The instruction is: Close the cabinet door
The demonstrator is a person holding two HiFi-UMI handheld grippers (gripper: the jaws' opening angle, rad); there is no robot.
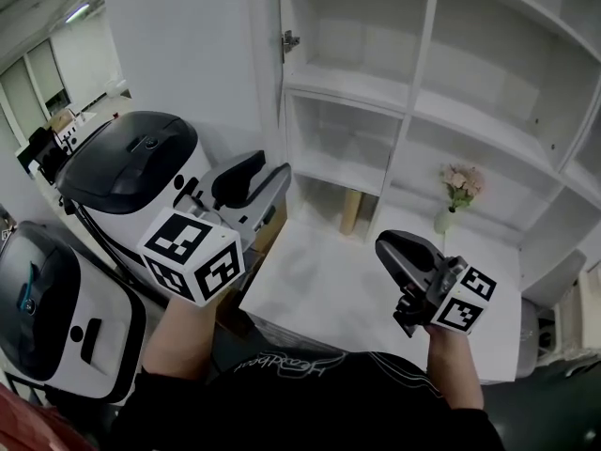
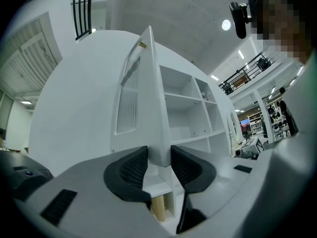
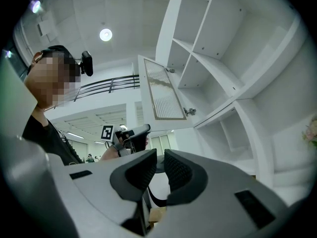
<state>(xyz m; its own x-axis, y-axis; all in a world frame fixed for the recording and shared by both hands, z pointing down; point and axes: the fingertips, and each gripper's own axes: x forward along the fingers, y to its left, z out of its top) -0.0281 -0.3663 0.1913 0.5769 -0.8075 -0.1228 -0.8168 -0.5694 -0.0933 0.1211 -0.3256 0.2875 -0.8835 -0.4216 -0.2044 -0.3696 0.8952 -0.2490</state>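
Observation:
The white cabinet door [image 1: 188, 54] stands swung open at the left of the shelf unit [image 1: 357, 87], on its hinge [image 1: 289, 40]. My left gripper [image 1: 270, 165] sits just under the door's lower free corner. In the left gripper view the door [image 2: 133, 93] is seen edge-on, and its lower corner shows in the gap of my left gripper [image 2: 159, 160], whose jaws stand apart. My right gripper [image 1: 394, 247] hovers lower right over the white counter. Its jaws [image 3: 160, 165] have a narrow gap with nothing in it. The right gripper view shows the door [image 3: 161, 90] and my left gripper [image 3: 131, 135] beneath it.
Two white machines with black lids [image 1: 131, 172] [image 1: 47, 318] stand at the left. A vase of pink flowers [image 1: 458, 191] and a wooden block [image 1: 351, 211] sit at the back of the white counter [image 1: 329, 289]. A grey chair [image 1: 554, 285] is at right.

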